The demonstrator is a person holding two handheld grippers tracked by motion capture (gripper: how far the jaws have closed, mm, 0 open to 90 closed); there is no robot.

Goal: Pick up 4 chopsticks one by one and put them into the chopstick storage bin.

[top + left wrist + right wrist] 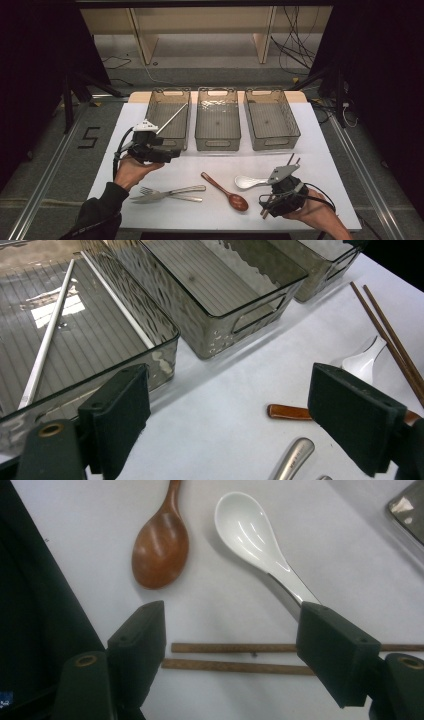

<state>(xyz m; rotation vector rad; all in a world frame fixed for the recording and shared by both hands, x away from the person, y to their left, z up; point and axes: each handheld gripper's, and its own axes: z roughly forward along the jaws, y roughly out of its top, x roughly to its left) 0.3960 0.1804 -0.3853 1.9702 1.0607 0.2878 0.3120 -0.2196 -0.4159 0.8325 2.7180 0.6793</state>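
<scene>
- High view: 3 clear bins stand in a row at the far edge of the white surface (320, 150); the left bin (152, 112) holds a single thin metal rod (172, 118) lying slantwise, so this looks like sorting cutlery by type, 1 bin per kind.
- Left tool (167, 154) hovers just in front of the left bin's near wall; in the left gripper view its pads (120, 415) stand wide apart with nothing between them. My read: it has let go and is free for the next pick.
- Middle bin (217, 117) and right bin (272, 117) look empty, likely kept for the other kinds.
- Waiting on the surface: fork (150, 190) and knife (170, 197) crossed at near left, wooden spoon (225, 191) in the middle, white spoon (248, 182) just to its right.
- Right tool (294, 161) sits at near right over the chopsticks (235, 657); in the right gripper view the pair lies side by side across the gap between the open pads (340, 650), which are not pressing on them. Nothing is gripped.
- Judgement: the jaws straddle the sticks crosswise so 1 squeeze takes both together; the white spoon's handle lies near the right pad and could get nudged.
</scene>
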